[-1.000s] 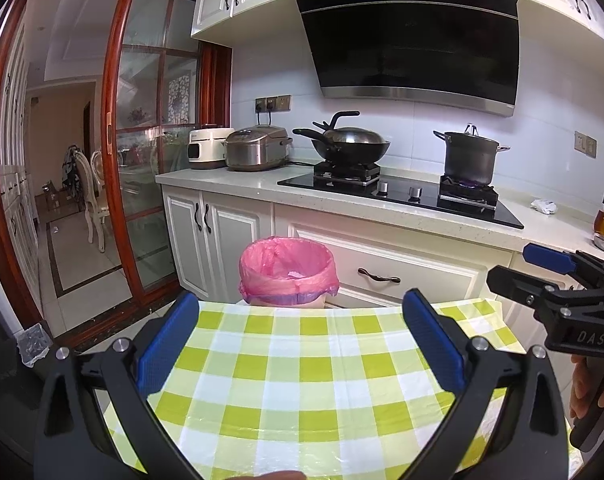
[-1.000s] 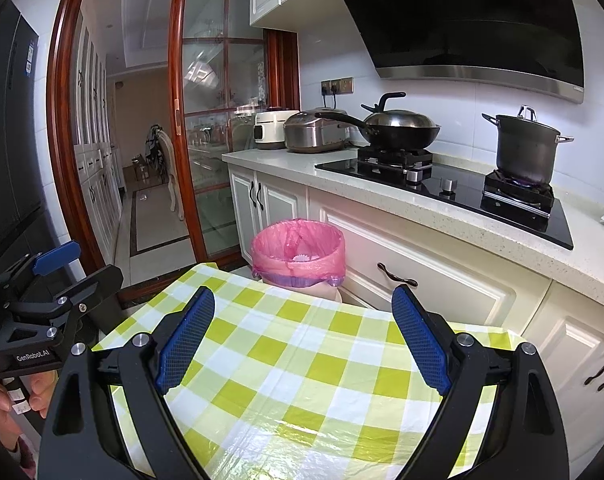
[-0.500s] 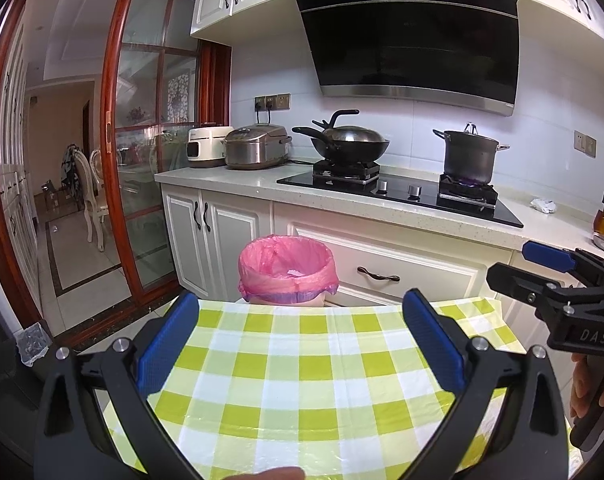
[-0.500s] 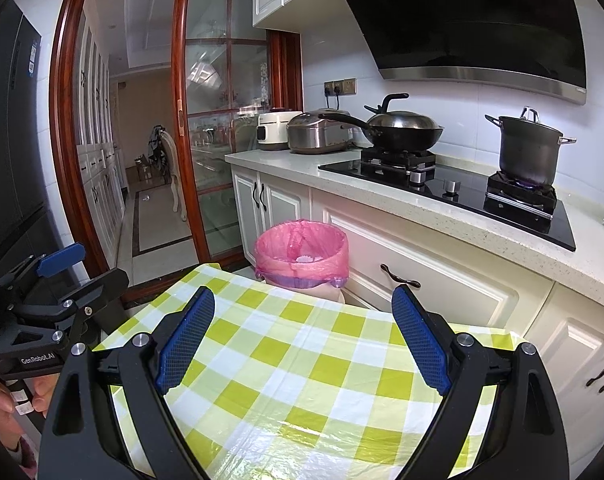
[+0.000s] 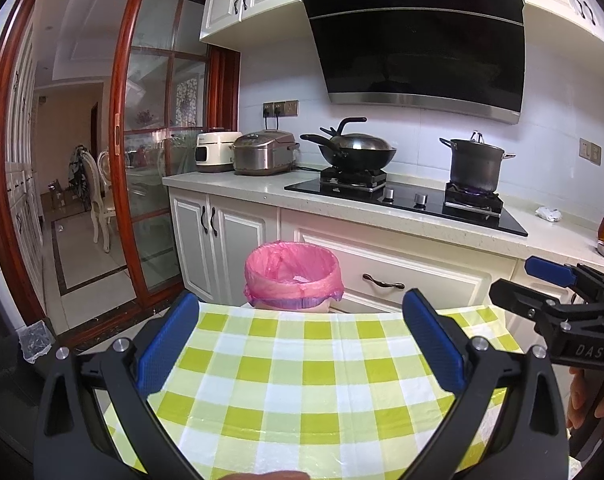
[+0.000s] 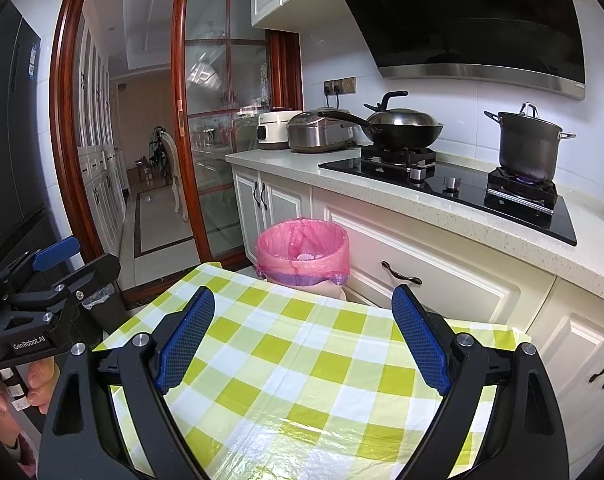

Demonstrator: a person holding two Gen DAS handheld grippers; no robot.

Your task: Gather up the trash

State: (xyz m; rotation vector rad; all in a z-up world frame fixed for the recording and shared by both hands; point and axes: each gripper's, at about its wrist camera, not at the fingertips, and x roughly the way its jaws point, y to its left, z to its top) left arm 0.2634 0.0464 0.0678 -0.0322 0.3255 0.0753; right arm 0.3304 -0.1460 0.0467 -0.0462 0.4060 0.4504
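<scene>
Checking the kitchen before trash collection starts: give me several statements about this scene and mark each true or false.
1. The bin has a pink liner. True.
2. The left gripper holds a crumpled tissue. False: its jaws stand open with nothing between them.
3. The wok sits on the stove. True.
4. The tablecloth is red and white. False: it is green, yellow and white checks.
5. The right gripper is open. True.

Table (image 5: pixel 302 380) under green-checked plastic cloth (image 6: pixel 302 360).
</scene>
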